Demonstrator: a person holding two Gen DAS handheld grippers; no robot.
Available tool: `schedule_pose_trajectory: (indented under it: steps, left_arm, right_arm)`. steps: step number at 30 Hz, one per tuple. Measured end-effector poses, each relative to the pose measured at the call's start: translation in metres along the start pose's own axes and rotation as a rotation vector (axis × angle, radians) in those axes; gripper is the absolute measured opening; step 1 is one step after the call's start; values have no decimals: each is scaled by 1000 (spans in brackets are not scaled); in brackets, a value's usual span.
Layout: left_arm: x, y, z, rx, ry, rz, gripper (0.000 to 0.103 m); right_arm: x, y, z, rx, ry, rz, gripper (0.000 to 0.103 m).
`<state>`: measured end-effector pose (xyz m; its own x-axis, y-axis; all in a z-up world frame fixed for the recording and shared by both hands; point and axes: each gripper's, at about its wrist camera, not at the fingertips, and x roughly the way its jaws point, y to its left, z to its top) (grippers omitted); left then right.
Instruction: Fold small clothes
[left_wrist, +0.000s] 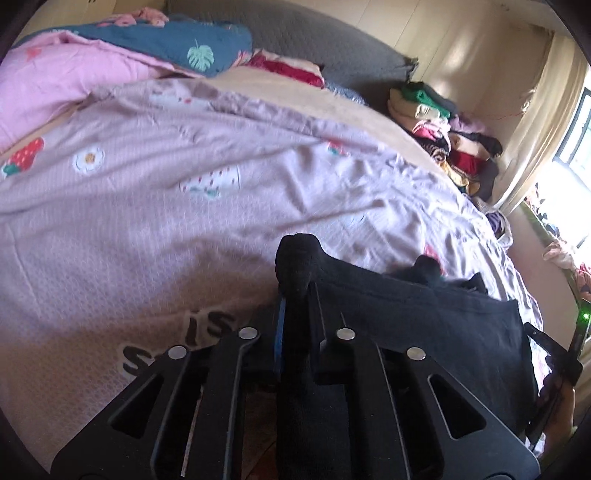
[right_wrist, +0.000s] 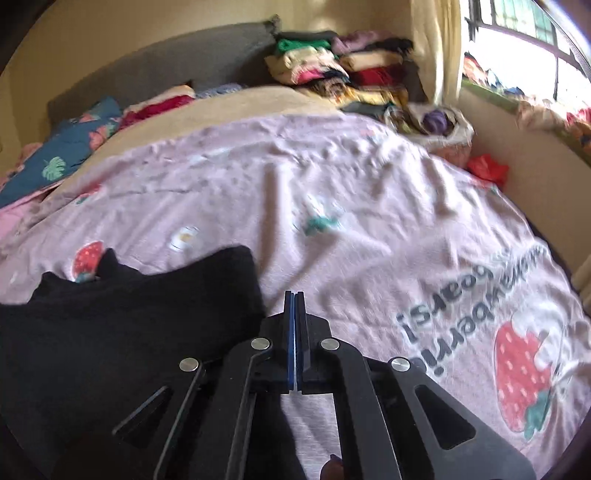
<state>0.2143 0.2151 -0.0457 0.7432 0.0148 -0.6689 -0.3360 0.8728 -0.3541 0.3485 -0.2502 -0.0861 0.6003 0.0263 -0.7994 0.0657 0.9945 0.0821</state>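
A small black garment lies on the pink bedspread. My left gripper is shut on one edge of it; a bunch of black cloth sticks up between the fingers. In the right wrist view the same black garment spreads to the left of my right gripper. The right gripper's jaws are pressed together with nothing visible between them, just past the garment's right edge, above the pink bedspread.
A stack of folded clothes sits at the far corner by the grey headboard. A pink and a blue quilt lie at the far left. A window sill with clothes runs along the right.
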Motion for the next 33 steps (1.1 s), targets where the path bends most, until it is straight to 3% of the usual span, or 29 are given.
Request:
schedule_pose_trajectory:
  steps: [5,7,9,10,13,15,22,33]
  left_arm:
    - [-16,3,1,-9,-14,-5,16]
    - [-25,5,0,-16,-16,-13,24]
    - [-33,5,-3,-14,-16,-23,32]
    - [-37,6,-5,-12,-15,-24,36]
    - [-50,6,-10,-12,-12,-33,51]
    - [-59,6,-13,-9,-9,-38,59]
    - [-85,3,-23,1,-4,-69,86]
    - [-103,8,-43,-11,48,-89,89]
  right_arm:
    - [-21,-11,-7,44,-13,70,2]
    - [-35,-12,-12,46,-26,96,9]
    - [-50,-13,-18,42,-25,130,35]
    - [-58,-12,-22,34,-28,150,39]
    - [-77,-10,-30,5,-40,158,40]
    - [-88,-11,-36,3,-40,170,51]
    - [-105,-14,-47,21,-36,205,64]
    - [-110,10,-62,-28,-23,224,65]
